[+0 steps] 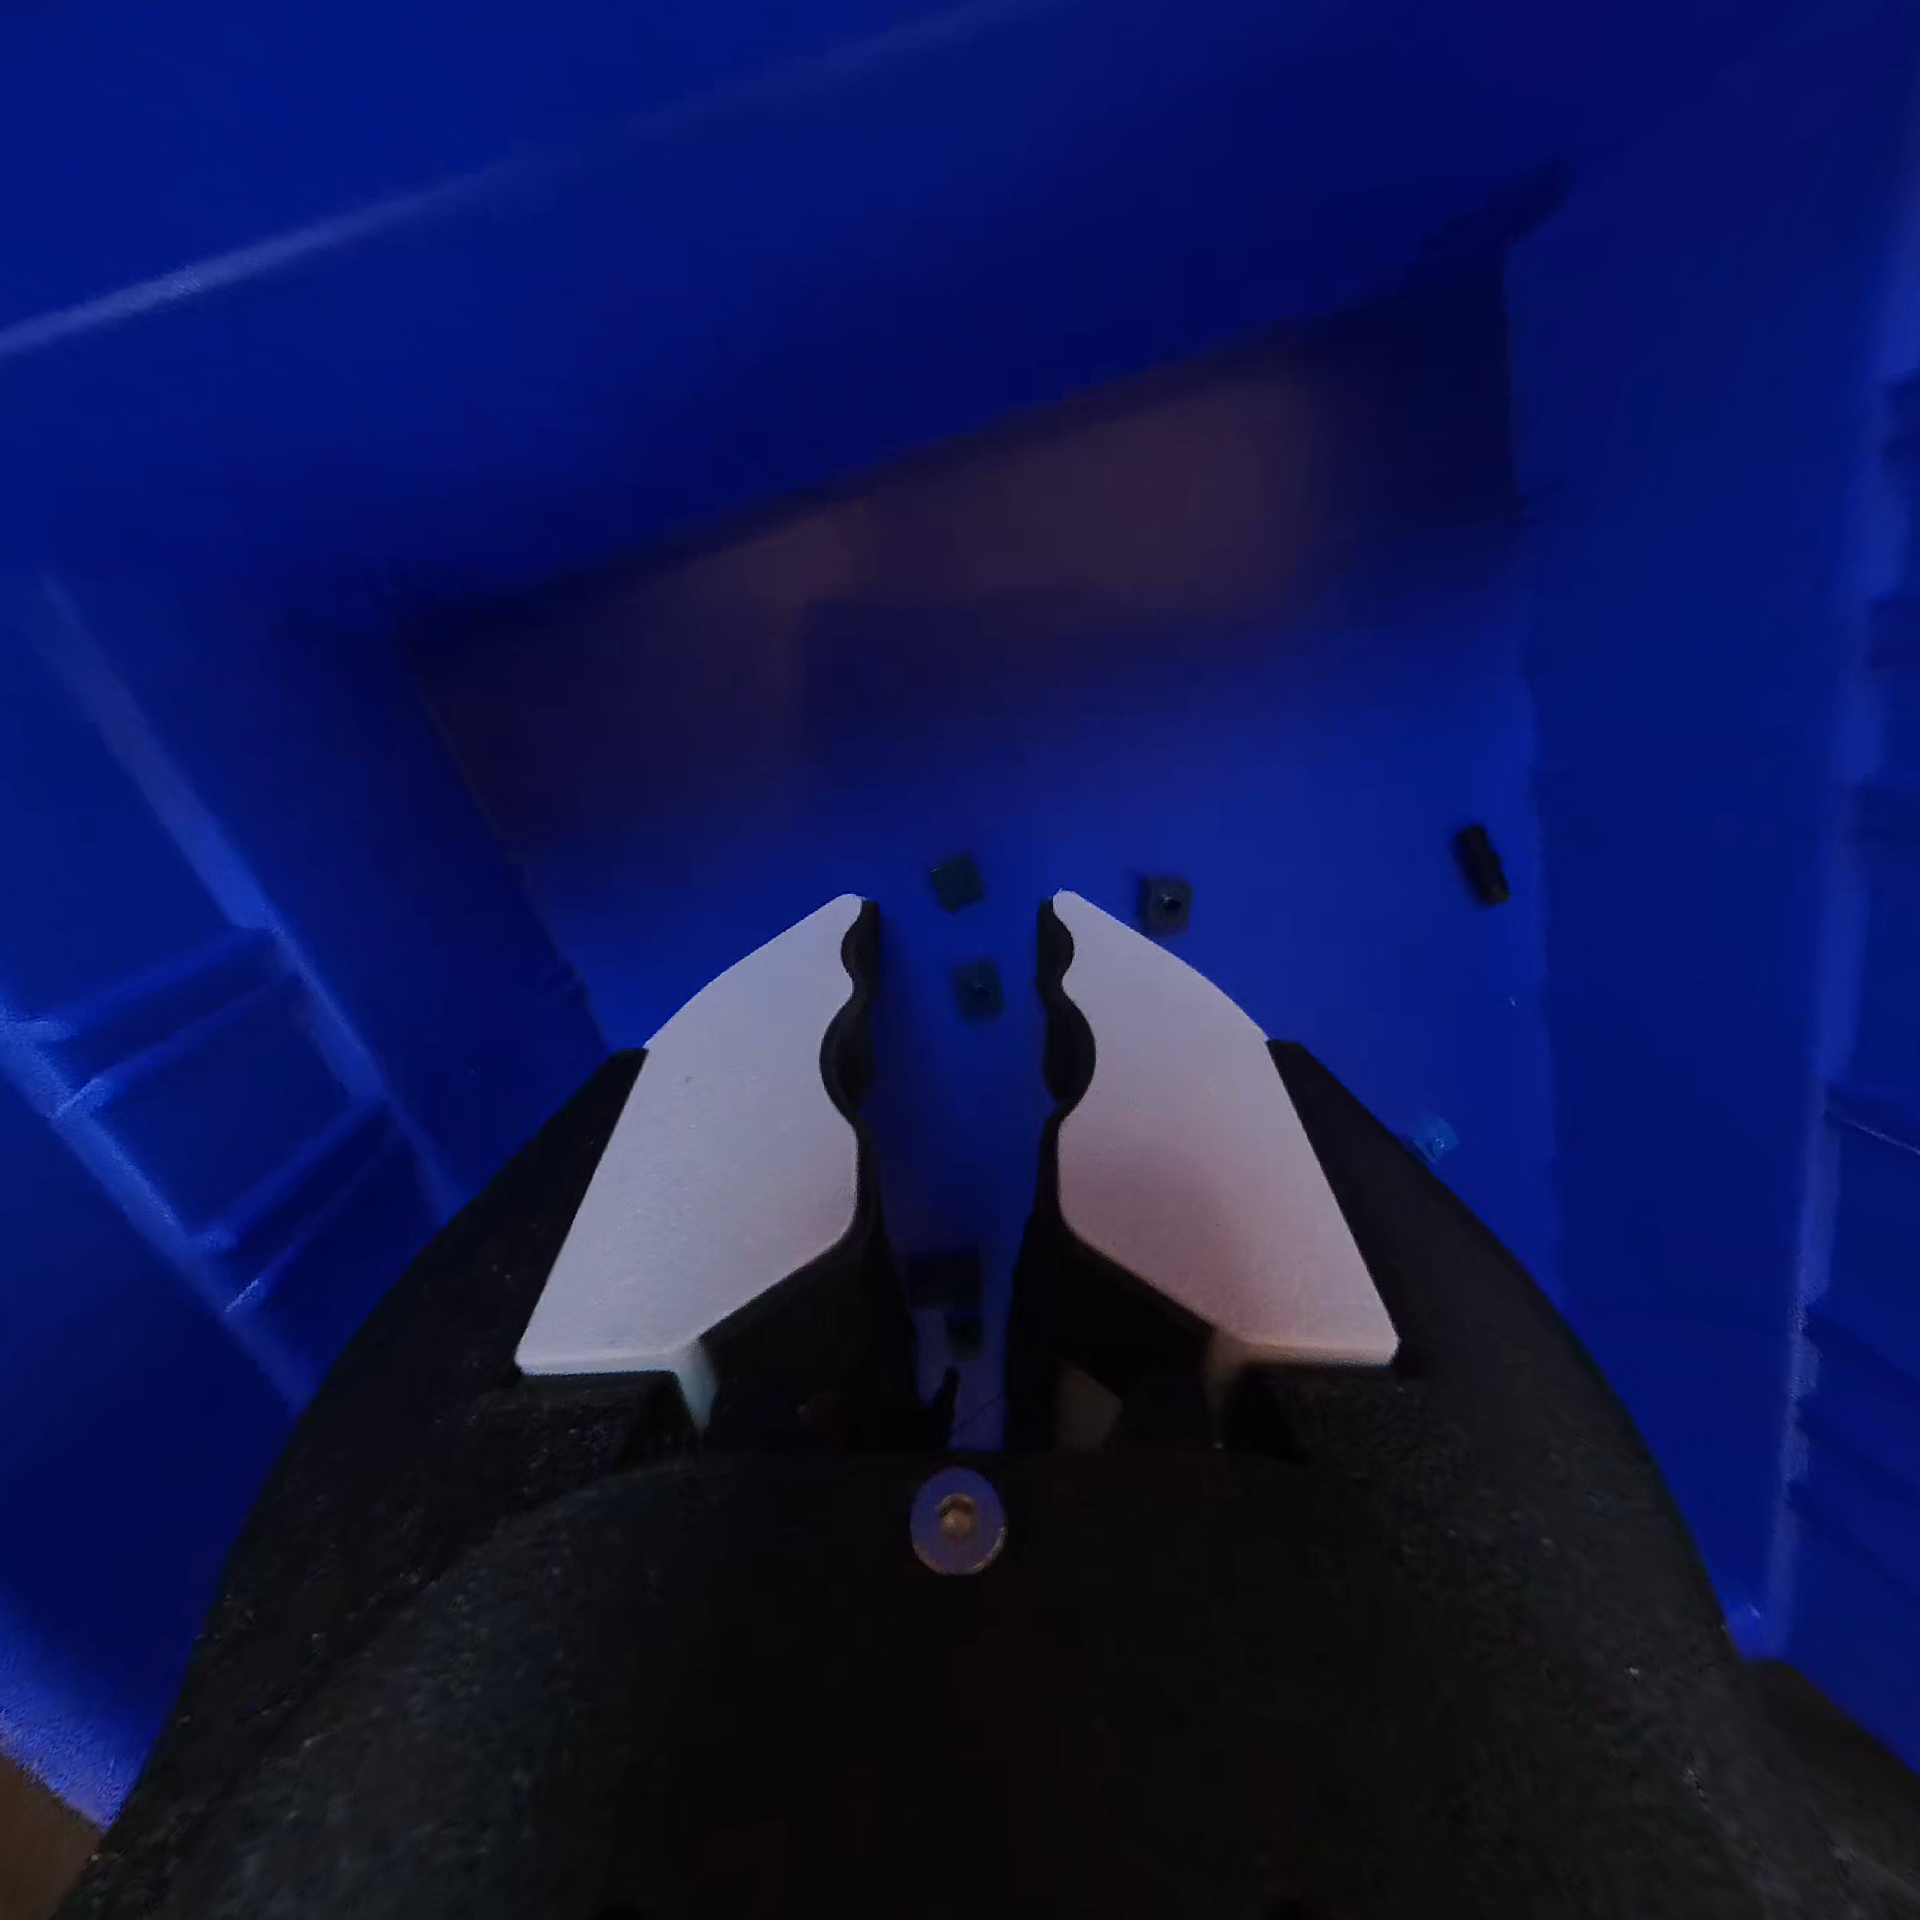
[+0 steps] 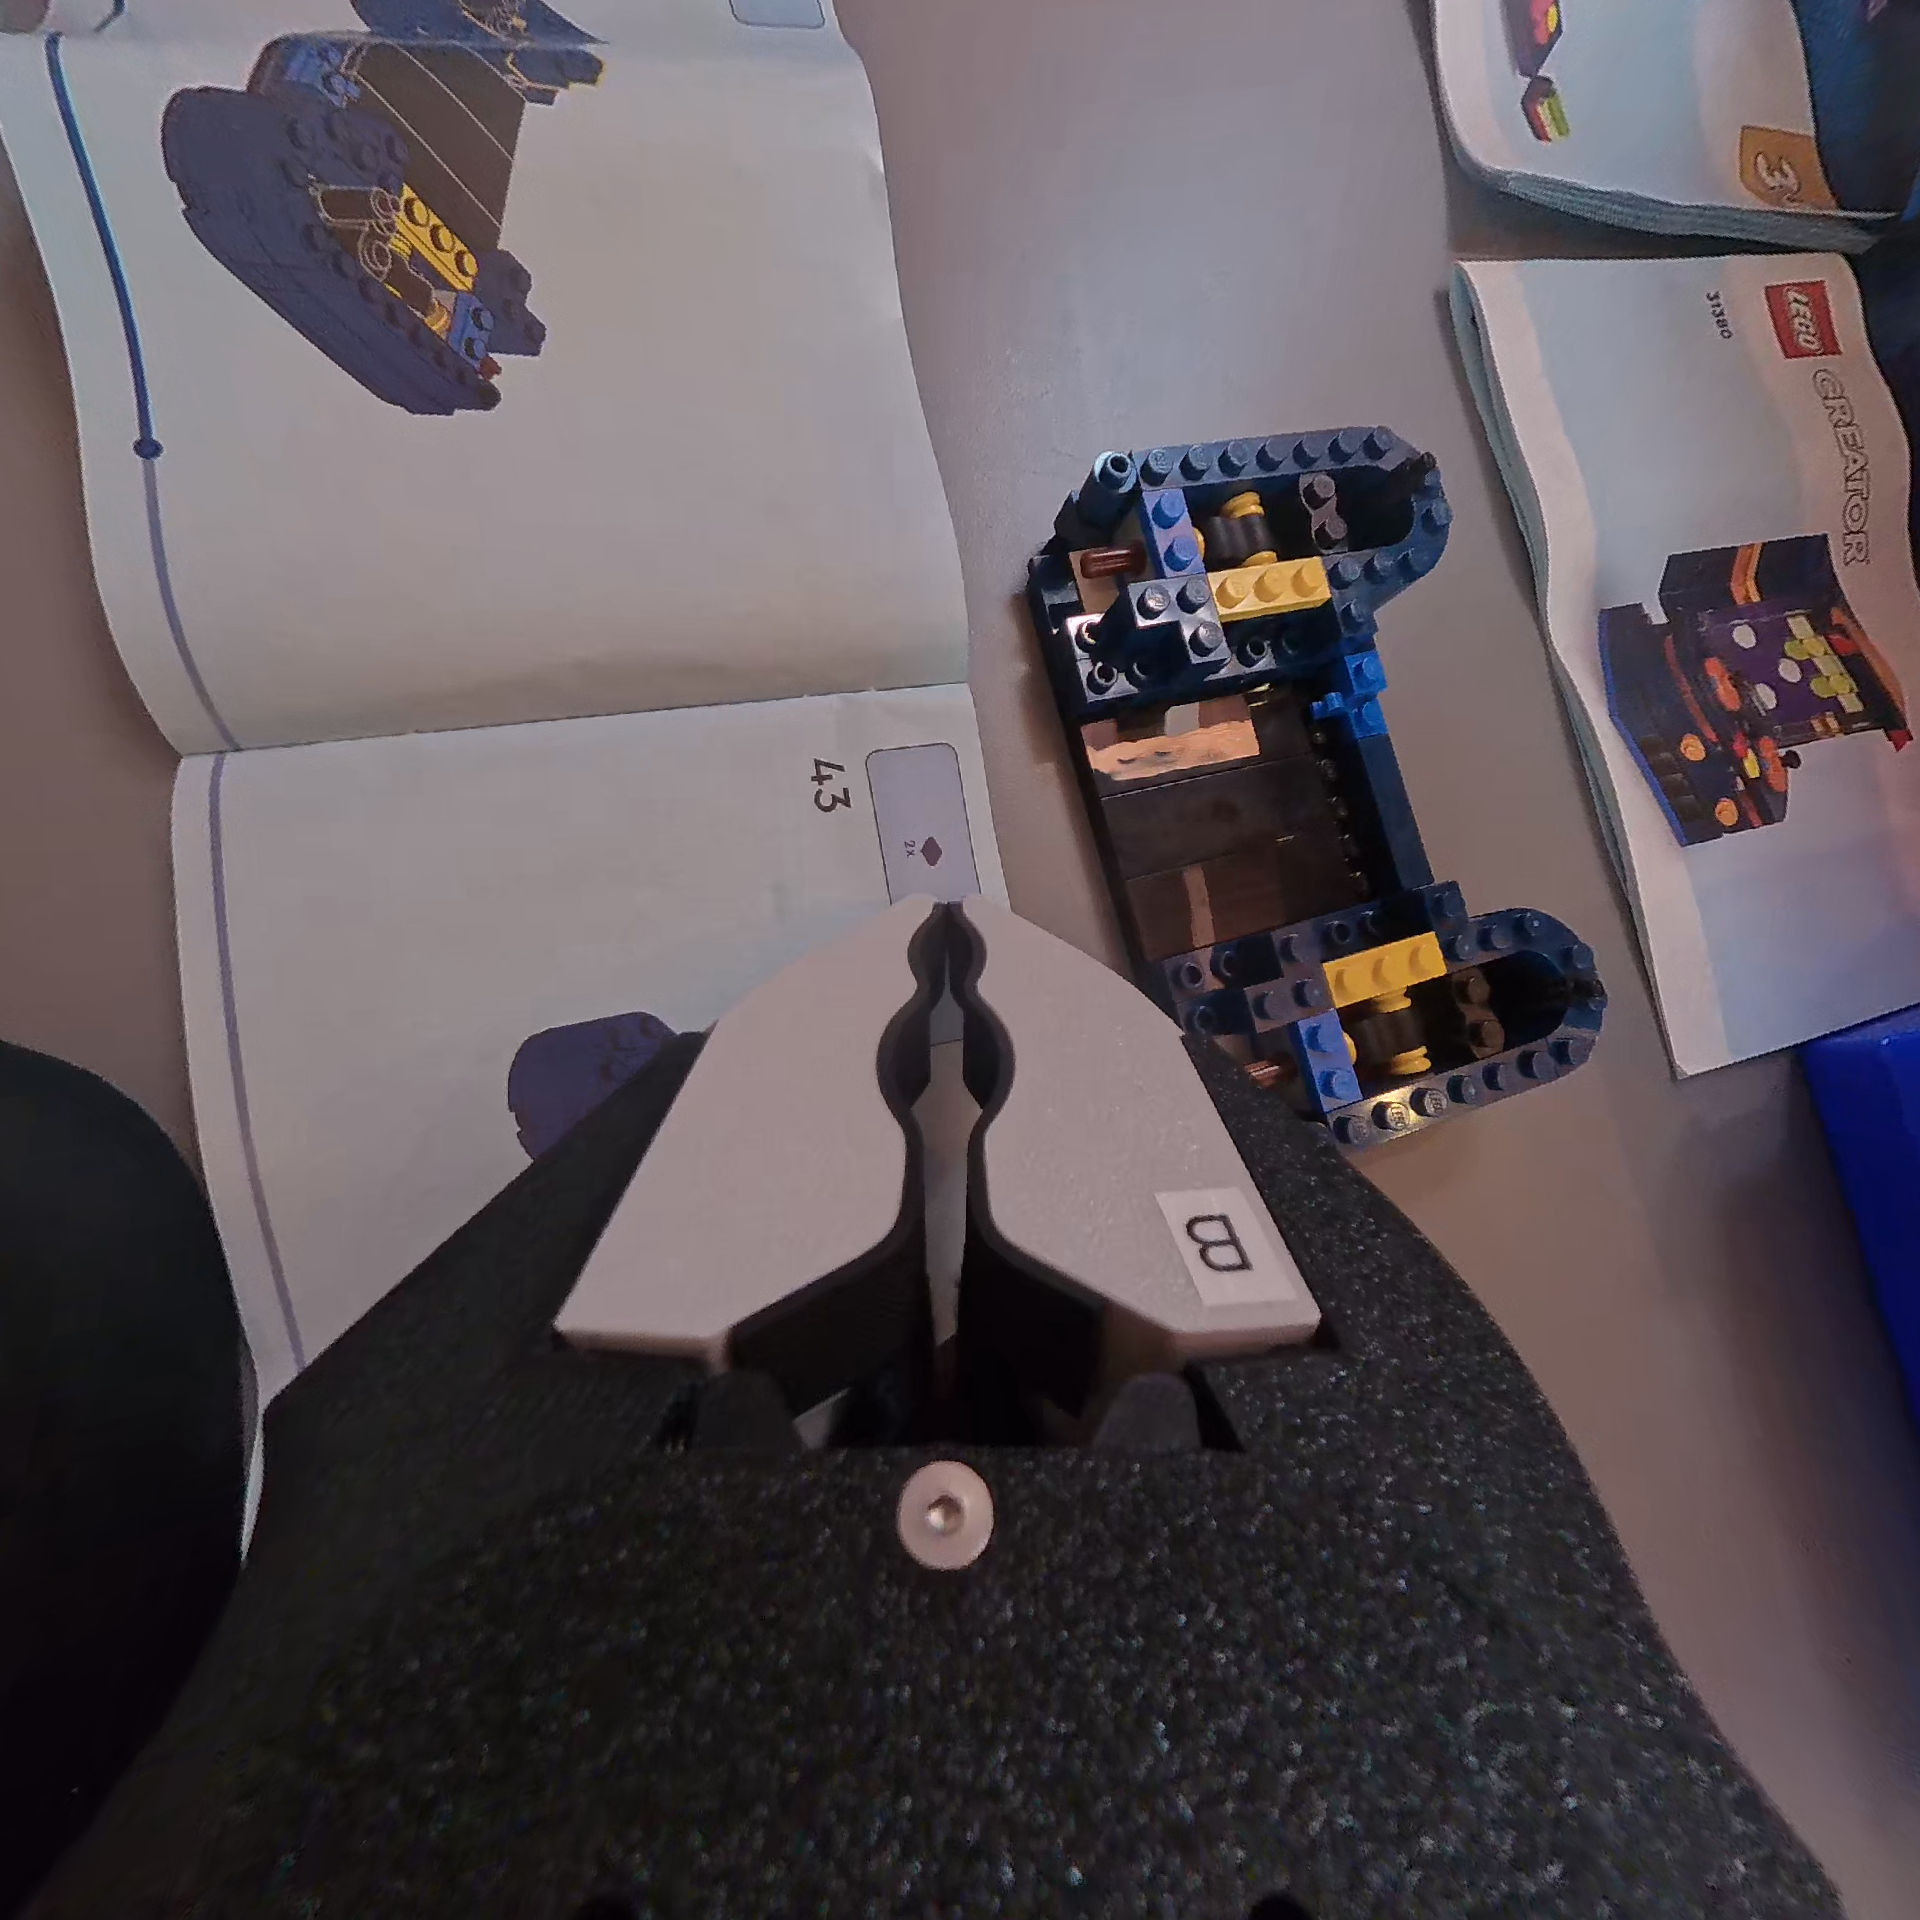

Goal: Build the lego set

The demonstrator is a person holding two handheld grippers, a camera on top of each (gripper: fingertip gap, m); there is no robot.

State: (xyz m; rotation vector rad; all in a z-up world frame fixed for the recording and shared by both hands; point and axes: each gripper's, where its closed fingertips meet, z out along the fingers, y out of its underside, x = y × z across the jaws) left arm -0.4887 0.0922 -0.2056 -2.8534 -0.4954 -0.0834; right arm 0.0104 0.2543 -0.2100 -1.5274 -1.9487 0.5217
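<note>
— Down inside the blue bin (image 1: 312, 520) I've got my left gripper (image 1: 958, 914) spread, holding nothing, astride a small dark piece (image 1: 977, 985) on the floor.

— And the right?

— My right gripper (image 2: 948, 914) is clenched on nothing above the open booklet (image 2: 520, 831), beside the brick model (image 2: 1299, 779).

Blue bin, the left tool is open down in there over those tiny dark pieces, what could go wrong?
1. The small dark square piece between the open left tool fingers is tiny and low-contrast against the blue bin floor, so a pinch may miss.
2. Another square piece lies close and could get nudged.
</note>
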